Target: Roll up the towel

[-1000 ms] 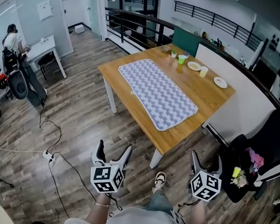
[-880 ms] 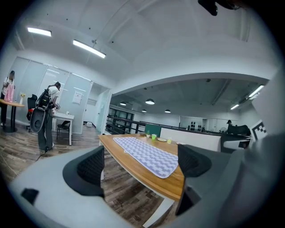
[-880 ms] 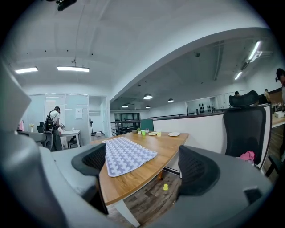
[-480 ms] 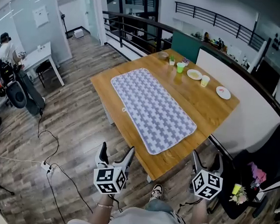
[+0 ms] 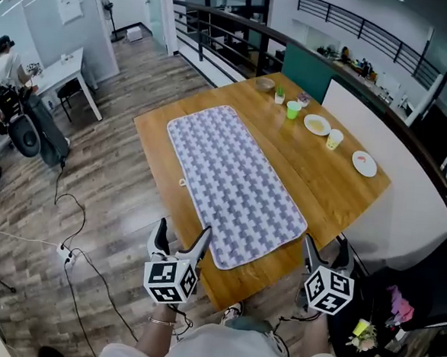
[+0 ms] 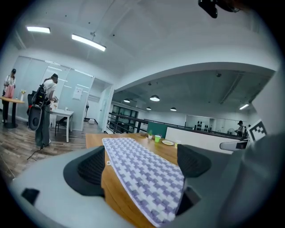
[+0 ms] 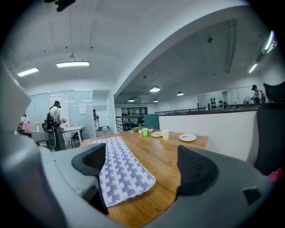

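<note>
Towel (image 5: 234, 190) lies flat, short end at six o'clock, where spread, empty left tongs (image 5: 181, 236) and right tongs (image 5: 326, 248) hover, likely to begin rolling.

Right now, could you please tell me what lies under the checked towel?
The towel lies flat on the wooden table, whose bare top shows around it. Whatever the cloth covers cannot be seen.

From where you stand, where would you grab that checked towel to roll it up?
Probably the towel by its two near corners, coming from this end of the table: it lies flat, running lengthwise away, so it should roll forward.
</note>
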Demonstrator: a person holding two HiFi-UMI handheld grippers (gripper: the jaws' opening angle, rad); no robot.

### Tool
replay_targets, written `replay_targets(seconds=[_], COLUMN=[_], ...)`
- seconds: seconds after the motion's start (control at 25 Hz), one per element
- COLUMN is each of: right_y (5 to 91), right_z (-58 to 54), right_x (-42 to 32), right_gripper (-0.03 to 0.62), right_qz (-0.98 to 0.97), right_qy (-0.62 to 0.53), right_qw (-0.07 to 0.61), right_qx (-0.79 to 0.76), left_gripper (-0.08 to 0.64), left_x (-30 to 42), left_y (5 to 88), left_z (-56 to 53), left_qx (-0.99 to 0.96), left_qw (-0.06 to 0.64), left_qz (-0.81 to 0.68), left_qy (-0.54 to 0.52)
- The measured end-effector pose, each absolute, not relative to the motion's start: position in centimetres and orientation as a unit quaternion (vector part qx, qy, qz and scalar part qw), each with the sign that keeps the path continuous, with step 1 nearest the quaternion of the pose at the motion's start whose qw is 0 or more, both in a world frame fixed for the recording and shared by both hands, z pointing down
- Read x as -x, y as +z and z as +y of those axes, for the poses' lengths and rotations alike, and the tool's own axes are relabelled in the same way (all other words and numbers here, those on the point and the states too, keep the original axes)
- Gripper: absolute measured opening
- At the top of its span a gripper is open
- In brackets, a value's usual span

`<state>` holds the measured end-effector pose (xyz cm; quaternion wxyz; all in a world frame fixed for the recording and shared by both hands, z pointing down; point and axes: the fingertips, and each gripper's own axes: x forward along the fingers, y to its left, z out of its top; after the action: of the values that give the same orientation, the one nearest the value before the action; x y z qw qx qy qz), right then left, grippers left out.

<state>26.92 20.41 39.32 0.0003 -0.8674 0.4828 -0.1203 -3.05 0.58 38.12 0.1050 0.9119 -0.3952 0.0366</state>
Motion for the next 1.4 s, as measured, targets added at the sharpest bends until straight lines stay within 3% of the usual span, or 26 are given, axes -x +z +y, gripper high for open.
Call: replay_targets(seconds=[0.52, 0.64, 1.04, 1.4], right_y=[43.5, 43.9, 47.1, 50.9], right_z=[15.6, 15.6, 14.2, 13.4], right_x=[-30.7, -31.0, -31.0, -29.6], right_gripper=[0.496, 0.461, 0.413, 0.278], right_qz=[0.519, 0.533, 0.622, 0.717], right_qy=[-0.161, -0.171, -0.198, -0.192], right_qw=[-0.027, -0.043, -0.164, -0.314], right_qx=[0.839, 0.828, 0.739, 0.592], left_gripper=[0.515, 0.514, 0.502, 0.375], left_x=[-0.4, -0.5, -2.5, -3.5], left_y=[40.9, 41.1, 45.4, 50.1], left_z=[-1.7, -1.6, 0.7, 4.1], left_qx=[-0.907, -0.912, -0.929, -0.928], left_qw=[0.103, 0.101, 0.114, 0.127], left_qz=[-0.397, -0.382, -0.29, -0.194], left_qy=[0.096, 0.11, 0.199, 0.291])
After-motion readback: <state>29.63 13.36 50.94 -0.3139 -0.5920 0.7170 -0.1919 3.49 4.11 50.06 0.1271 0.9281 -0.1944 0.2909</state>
